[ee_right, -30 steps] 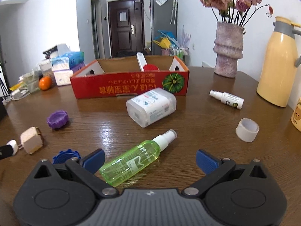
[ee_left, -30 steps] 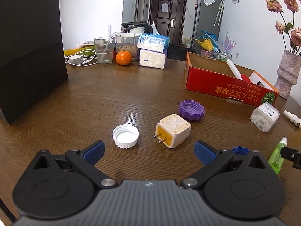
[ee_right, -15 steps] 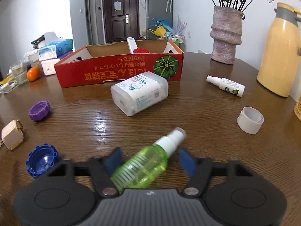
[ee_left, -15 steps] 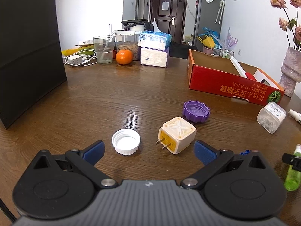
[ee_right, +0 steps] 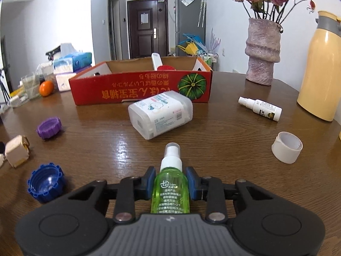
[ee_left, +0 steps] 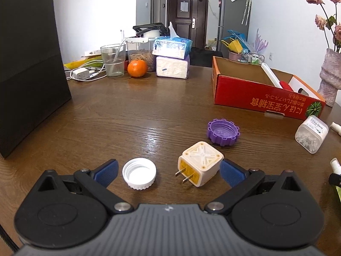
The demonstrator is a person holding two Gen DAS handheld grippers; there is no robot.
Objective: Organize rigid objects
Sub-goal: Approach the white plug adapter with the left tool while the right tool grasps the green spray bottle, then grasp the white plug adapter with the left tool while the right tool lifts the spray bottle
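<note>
My right gripper (ee_right: 170,179) has its jaws closing, and both blue pads press the sides of a green spray bottle (ee_right: 170,189) whose white nozzle points away from me. My left gripper (ee_left: 168,170) is open just above the table. A white bottle cap (ee_left: 139,173) and a cream plug adapter (ee_left: 200,163) lie between its fingers, untouched. Just beyond them lies a purple cap (ee_left: 222,131). A red cardboard box (ee_right: 140,89) stands further back with a few items inside. A blue cap (ee_right: 45,182) lies to the left of the right gripper.
A clear lidded container (ee_right: 161,112) lies on its side before the box. A white spray bottle (ee_right: 261,108), a white ring (ee_right: 286,147), a vase (ee_right: 262,51) and a yellow flask (ee_right: 321,68) are to the right. A black bag (ee_left: 29,64), an orange (ee_left: 137,68) and tissue packs stand at the left and back.
The right gripper's jaws went from wide open to shut on the green bottle, which swung from slanting to pointing straight ahead. The left gripper crept forward, bringing cap and adapter between its fingers.
</note>
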